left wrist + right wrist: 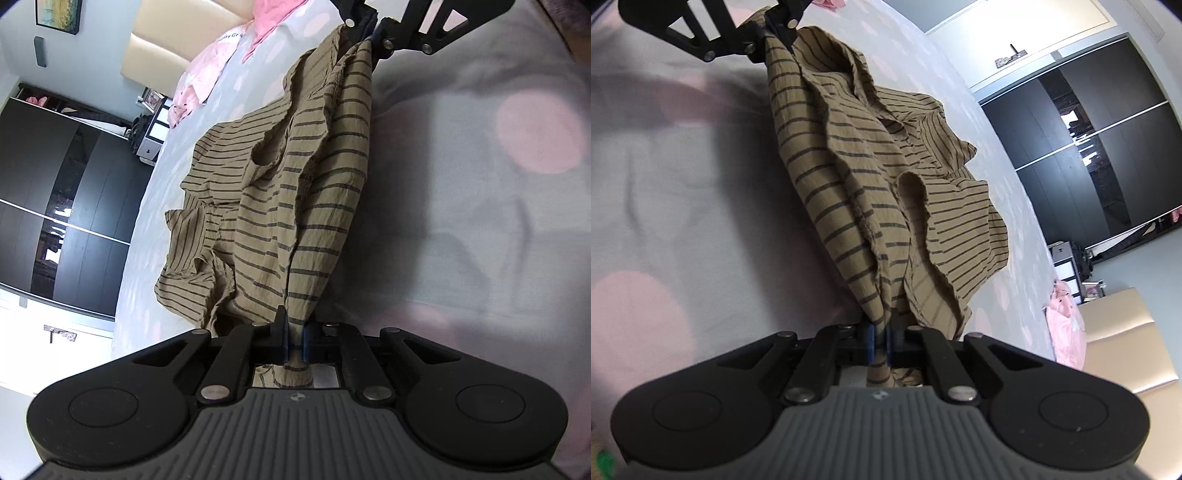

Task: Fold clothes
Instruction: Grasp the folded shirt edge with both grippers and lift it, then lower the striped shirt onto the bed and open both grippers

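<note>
On the bed [480, 221], whose pale grey cover carries large pink dots, a tan garment with dark stripes [295, 192] is stretched between the two tongs. The left gripper [294, 343] has its jaws narrowed onto a bunched edge of the cloth, a tuft of fabric passing between the blue pads [284, 341] and back toward the camera. The right gripper [880, 345] is likewise clamped on a gathered edge of the same garment, and each tool shows at the top of the other's view, pinching the far end. The held edge runs fairly taut between them, lifted off the cover, while the rest of the garment sags in loose folds and lies rumpled on the bed to one side (a curled, open hem stands up in the middle of the heap).

Further along the bed lies a pink heap of clothing or bedding [210, 74], well apart from the striped piece, near a cream padded headboard [162, 48]. Beyond the bed stands a dark wardrobe with glossy sliding doors [62, 206]; a framed picture [59, 14] hangs on the wall in the left wrist view. A small shelf unit with a photo frame [1093, 290] sits by the wall. Nothing lies on the cover directly beneath the stretched edge.
</note>
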### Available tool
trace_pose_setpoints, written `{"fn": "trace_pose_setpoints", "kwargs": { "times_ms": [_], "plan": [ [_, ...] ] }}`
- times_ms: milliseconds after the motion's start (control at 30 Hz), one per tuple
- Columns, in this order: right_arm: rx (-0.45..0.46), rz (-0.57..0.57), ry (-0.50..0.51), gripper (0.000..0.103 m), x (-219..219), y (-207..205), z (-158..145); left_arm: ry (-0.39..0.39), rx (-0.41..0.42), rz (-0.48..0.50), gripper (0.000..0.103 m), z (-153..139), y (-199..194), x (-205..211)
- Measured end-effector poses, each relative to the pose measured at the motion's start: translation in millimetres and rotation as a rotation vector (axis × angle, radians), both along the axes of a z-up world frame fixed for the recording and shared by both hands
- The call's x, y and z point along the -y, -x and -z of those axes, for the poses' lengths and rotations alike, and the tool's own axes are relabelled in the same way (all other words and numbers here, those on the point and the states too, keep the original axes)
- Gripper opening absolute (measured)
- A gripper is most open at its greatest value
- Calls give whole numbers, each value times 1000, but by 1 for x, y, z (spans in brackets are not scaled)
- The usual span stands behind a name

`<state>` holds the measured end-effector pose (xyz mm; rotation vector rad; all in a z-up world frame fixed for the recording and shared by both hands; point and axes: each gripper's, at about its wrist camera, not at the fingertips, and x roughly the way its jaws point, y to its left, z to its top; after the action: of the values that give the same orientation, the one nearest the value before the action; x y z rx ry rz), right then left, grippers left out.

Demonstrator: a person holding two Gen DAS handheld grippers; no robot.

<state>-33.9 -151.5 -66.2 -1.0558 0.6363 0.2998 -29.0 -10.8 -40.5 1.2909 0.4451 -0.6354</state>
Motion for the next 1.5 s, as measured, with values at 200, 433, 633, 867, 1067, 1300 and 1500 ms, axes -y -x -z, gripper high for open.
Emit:
{"fn": "trace_pose_setpoints", "kwargs": {
  "times_ms": [200,433,633,867,1067,1300,1500],
  "plan": [
    [-51,-34,6,6,1,36,-20,15,-54,25,4,-22,35,-7],
    [-110,-65,30,6,1,61,-18,-35,-105,82,4,-21,82,-12],
    [-168,-82,40,6,-1,62,-6,-78,-163,90,4,1,77,-10],
    [-234,-92,3,17,-4,67,5,-54,-253,55,7,7,68,-12],
    [-274,-91,-77,32,-3,71,-6,18,-361,22,23,-7,60,-11],
    [-264,-130,-217,45,-10,85,-44,192,-469,2,40,-45,51,-19],
    [-180,-45,-275,41,-8,69,-49,332,-466,-87,41,-61,29,-22]
  ]
}}
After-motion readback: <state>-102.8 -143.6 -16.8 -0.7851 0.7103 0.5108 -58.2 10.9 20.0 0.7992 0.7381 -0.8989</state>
